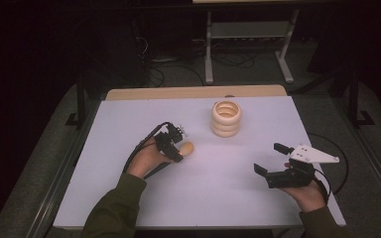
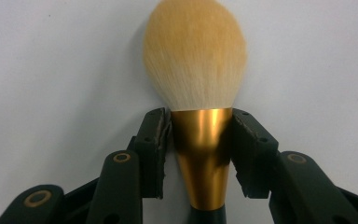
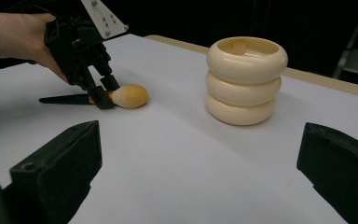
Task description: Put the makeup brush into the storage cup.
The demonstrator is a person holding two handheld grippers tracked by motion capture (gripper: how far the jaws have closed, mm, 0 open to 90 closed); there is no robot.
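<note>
**Left gripper view: jaws on the brush's gold collar, bristles at risk**

Left gripper view has the makeup brush (image 2: pixel 200 112) lying flat on the white table (image 2: pixel 51 70), its tan bristle head pointing away and its gold ferrule between the two black jaws. The right pad touches the ferrule; the left pad sits at its edge with a sliver of gap lower down — so the left gripper (image 2: pixel 200 140) is nearly closed around the collar, and I judge the hold as just forming rather than firm.

What could go wrong: the ferrule is smooth, shiny and tapered, so a squeeze on it may push the brush backward out of the pads, or let it swivel when lifted, since the long dark handle (image 3: pixel 65 99) trails behind as a lever. A grip that creeps forward would crush the soft bristles. Carried toward the cream holder (image 1: pixel 226 119) of three stacked rings, which stands well apart toward the far side, a drooping brush could knock its rim instead of dropping in.

The right gripper (image 1: pixel 273 161) hovers near the table's right edge, jaws wide apart and empty.

No brand, label or writing can be read on the brush, the holder or the grey plate (image 1: pixel 313 154) — just small holes.
</note>
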